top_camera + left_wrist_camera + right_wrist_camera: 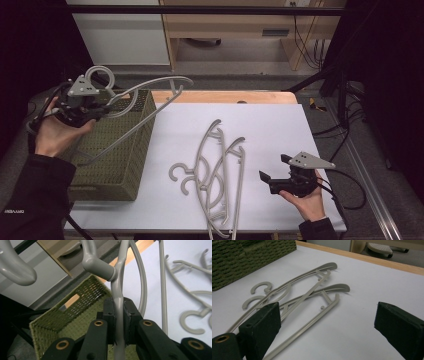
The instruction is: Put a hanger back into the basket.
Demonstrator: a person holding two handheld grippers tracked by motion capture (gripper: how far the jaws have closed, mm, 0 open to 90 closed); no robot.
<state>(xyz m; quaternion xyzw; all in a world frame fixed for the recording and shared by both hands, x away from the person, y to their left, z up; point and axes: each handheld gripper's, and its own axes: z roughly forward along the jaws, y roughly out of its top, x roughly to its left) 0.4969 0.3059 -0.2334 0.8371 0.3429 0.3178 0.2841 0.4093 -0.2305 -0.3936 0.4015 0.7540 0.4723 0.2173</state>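
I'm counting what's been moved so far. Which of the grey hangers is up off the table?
The hanger clamped in the left claw, held over the green basket. The other two hangers lie overlapping, flat on the white table.

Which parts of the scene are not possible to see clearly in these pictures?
- Basket inside: high view, the held hanger and left gripper cover part.
- Two hangers on the table: lower ends cut off by the high view's bottom edge.
- Held hanger's hook tip: left gripper view, cut off at the top.

Three grey plastic hangers are showing, one (pixel 131 107) between the left fingers and two (pixel 216 172) lying near the right fingers, plus one green woven basket (pixel 116 165).
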